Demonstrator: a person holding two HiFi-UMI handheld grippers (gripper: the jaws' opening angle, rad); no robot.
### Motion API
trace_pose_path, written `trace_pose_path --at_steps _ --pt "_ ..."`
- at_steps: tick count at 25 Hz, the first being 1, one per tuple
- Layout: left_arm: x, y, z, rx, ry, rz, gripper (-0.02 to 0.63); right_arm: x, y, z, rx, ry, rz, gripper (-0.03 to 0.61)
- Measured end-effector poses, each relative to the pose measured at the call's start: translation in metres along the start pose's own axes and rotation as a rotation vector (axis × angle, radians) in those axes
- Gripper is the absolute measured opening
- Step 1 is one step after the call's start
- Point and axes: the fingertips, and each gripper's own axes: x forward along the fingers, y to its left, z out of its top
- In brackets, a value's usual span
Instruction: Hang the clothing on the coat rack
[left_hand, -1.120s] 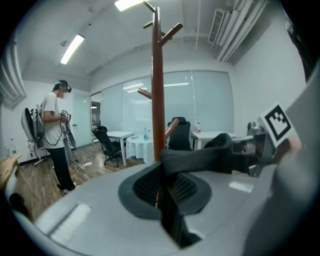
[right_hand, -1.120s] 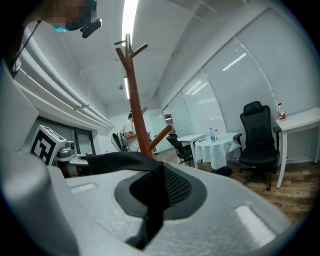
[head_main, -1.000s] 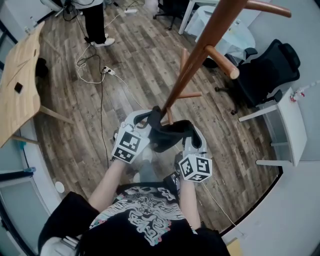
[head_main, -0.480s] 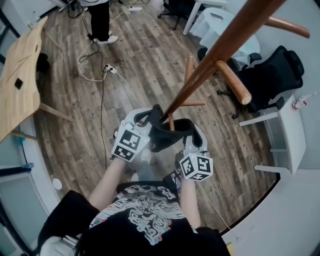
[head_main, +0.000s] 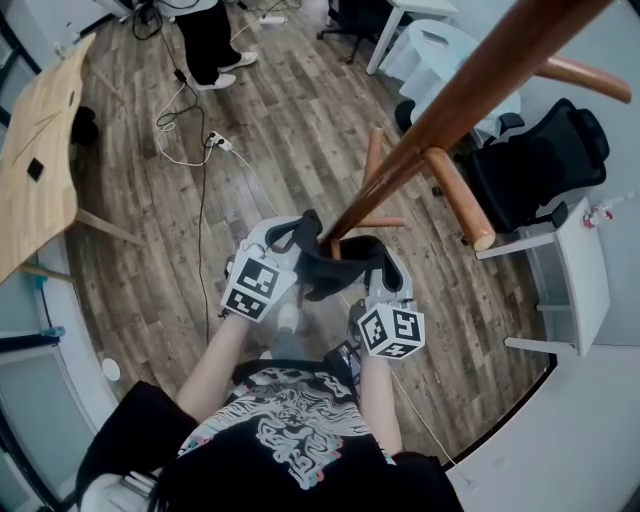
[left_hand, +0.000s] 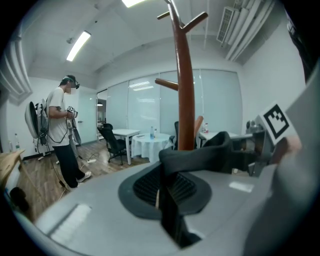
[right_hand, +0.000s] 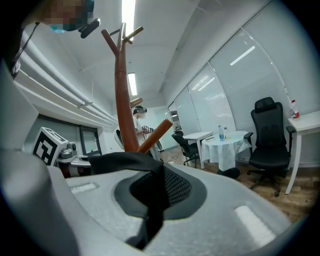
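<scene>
A dark garment (head_main: 328, 268) is stretched between my two grippers, right against the brown wooden coat rack pole (head_main: 440, 120). My left gripper (head_main: 288, 240) is shut on its left end, and my right gripper (head_main: 384, 264) on its right end. In the left gripper view the cloth (left_hand: 200, 155) runs out of the closed left gripper (left_hand: 165, 192) toward the pole (left_hand: 184, 85). In the right gripper view a fold of cloth (right_hand: 125, 161) comes out of the right gripper (right_hand: 155, 192) beside the pole (right_hand: 123, 100). A thick peg (head_main: 455, 200) sticks out above the garment.
A person (head_main: 205, 40) stands at the far end of the wooden floor, with cables (head_main: 200, 170) trailing nearby. A light wooden table (head_main: 35, 160) is at the left. A black office chair (head_main: 535, 150), a white round table (head_main: 440, 55) and a white desk (head_main: 585, 260) stand to the right.
Both grippers have edged toward the pole with the garment still held. The rack's pegs sit lower and closer in the head view. The standing person has stepped to the right.
</scene>
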Motion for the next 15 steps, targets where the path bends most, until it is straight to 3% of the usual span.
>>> trace_pose_path --at_steps 15 --pt "0.028 0.026 -0.009 -0.039 0.017 0.021 0.006 0.048 -0.010 -0.003 -0.009 0.030 0.060 0.002"
